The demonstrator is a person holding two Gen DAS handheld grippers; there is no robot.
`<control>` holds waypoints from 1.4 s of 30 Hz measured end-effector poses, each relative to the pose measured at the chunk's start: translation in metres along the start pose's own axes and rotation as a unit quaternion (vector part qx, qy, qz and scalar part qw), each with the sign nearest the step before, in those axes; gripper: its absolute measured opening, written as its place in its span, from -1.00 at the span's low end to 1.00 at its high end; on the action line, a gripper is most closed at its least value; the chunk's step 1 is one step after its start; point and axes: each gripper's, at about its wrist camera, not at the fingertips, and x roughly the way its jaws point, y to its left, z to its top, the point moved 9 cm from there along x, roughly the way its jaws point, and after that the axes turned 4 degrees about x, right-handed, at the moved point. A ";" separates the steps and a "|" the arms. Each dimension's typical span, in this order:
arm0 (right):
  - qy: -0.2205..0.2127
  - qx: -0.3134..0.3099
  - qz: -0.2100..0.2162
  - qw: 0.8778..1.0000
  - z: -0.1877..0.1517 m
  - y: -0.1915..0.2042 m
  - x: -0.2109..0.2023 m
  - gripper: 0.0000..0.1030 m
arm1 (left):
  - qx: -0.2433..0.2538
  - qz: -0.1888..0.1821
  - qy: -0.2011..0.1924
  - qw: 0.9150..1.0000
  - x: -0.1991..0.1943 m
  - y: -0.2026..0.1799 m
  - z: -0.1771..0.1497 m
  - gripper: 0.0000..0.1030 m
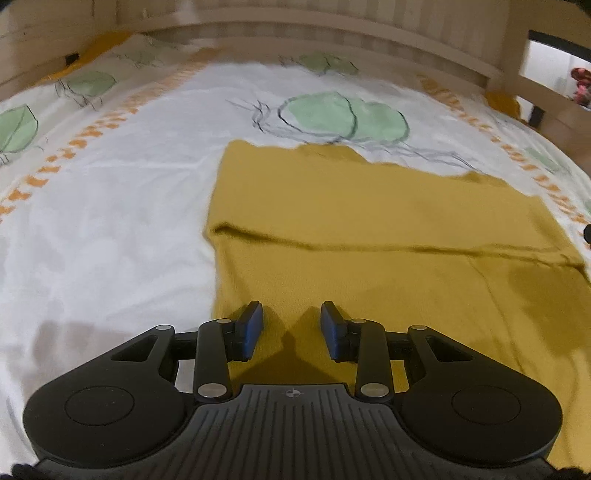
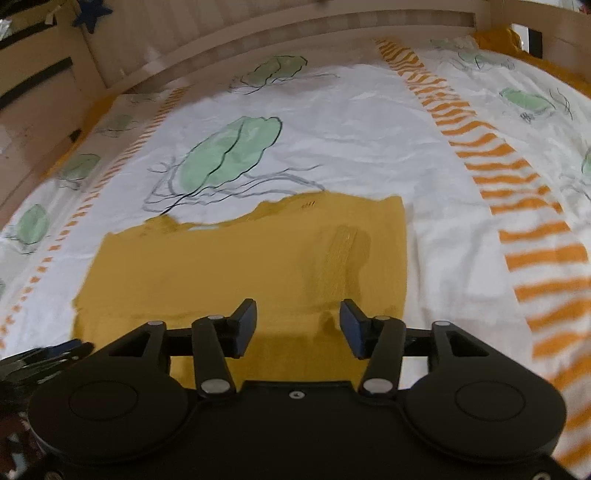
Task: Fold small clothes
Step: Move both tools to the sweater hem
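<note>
So the mustard top [image 1: 369, 229] is lying flat on the bed [image 1: 110, 229], partly folded, with one layer doubled over across it. Bedsheet's white with green blobs and orange stripes. Left tongs [image 1: 291, 328] hang over the near edge of the top, pads apart, nothing pinched. Right tongs [image 2: 297, 326] are over the top too, spread wider, also empty. Wooden bed frame [image 2: 258, 33] runs along the back.

Mustard-yellow garment [image 1: 369, 229]; white sheet [image 1: 110, 221], green blobs, orange stripes.
</note>
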 end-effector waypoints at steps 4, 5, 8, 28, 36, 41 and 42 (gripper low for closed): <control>0.027 0.011 0.029 0.999 -0.030 0.005 -0.024 0.18 | 0.006 -0.012 0.016 1.000 -0.025 -0.005 -0.024 -0.32; 0.036 0.012 0.034 0.999 -0.039 0.007 -0.029 0.18 | 0.007 -0.014 0.019 1.000 -0.032 -0.006 -0.030 -0.31; 0.060 0.007 0.042 0.997 -0.067 0.012 -0.041 0.18 | 0.004 -0.016 0.025 1.000 -0.051 -0.007 -0.047 -0.30; 0.141 -0.034 0.068 0.987 -0.176 0.038 -0.076 0.18 | 0.002 -0.007 0.055 0.998 -0.101 -0.021 -0.100 -0.28; 0.168 -0.050 0.063 0.983 -0.204 0.032 -0.114 0.18 | -0.003 -0.015 0.054 0.998 -0.105 -0.020 -0.104 -0.27; 0.164 -0.053 0.058 0.983 -0.208 0.035 -0.134 0.19 | 0.009 -0.015 0.054 0.998 -0.111 -0.023 -0.110 -0.27; 0.164 -0.051 0.058 0.983 -0.209 0.035 -0.136 0.20 | 0.011 -0.018 0.056 0.998 -0.113 -0.022 -0.112 -0.27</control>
